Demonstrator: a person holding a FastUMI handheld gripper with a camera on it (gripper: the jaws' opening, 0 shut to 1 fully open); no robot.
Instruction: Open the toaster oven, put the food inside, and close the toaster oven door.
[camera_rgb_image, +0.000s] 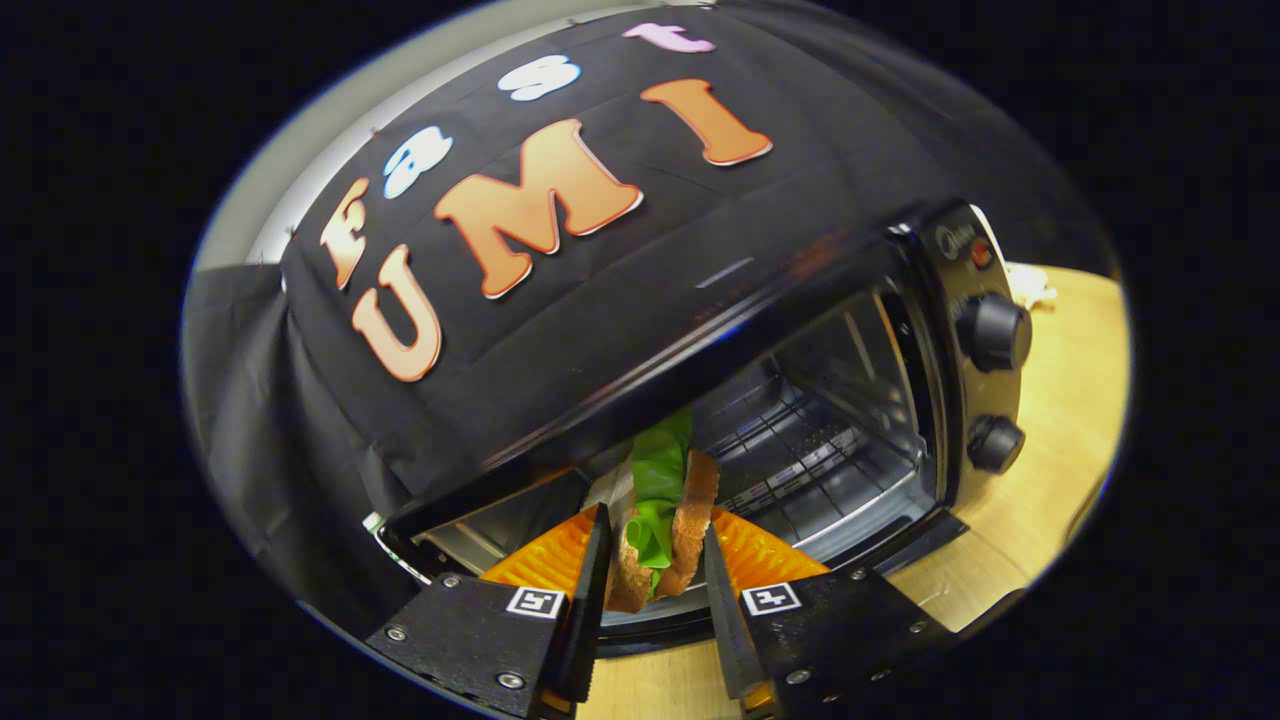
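A sandwich (665, 530) is pinched between the two fingers of the gripper (655, 590), with one finger pressed against each slice of bread, so the tongs are closed on it rather than spread. The sandwich is made of two brown bread slices with a green lettuce leaf (658, 485) between them, and the leaf is seen sticking out past the far end of the bread. The sandwich is held at the mouth of the toaster oven (760, 400), which stands on a light wooden table (1060, 450) just in front of the black cloth wall. The oven is seen open: its metal cavity and the wire rack (800, 460) inside are in plain sight beyond the sandwich. What appears to be the lowered glass door (480, 535) lies just ahead of the fingers and below the sandwich, though this part is distorted and cannot be made out with certainty. On the right side of the oven a control panel is found, with an upper knob (993, 332) and a lower knob (996, 443). A small white object (1030, 283), too blurred to identify, is seen on the table to the far right of the oven.
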